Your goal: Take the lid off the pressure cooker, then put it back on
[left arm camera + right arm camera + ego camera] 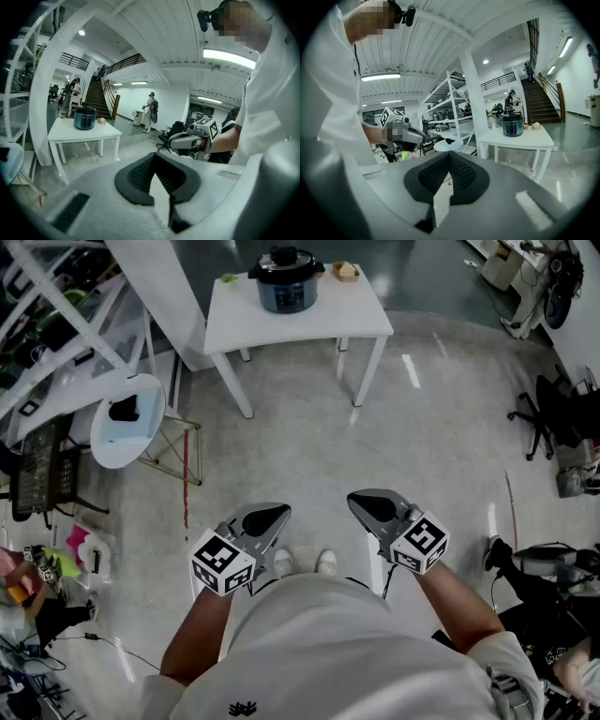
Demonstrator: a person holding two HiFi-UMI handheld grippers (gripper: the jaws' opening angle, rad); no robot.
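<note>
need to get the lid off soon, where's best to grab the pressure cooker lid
Probably the black knob at the centre of the lid, coming from above. The pressure cooker stands upright on the white table, and that knob is the raised part jaws could close round.

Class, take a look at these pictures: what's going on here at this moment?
A person stands well back from a white table, holding the left gripper and the right gripper out in front. Both grippers are shut and hold nothing. The pressure cooker sits on the table with its lid on, and nothing touches it. The task has not yet begun.
</note>
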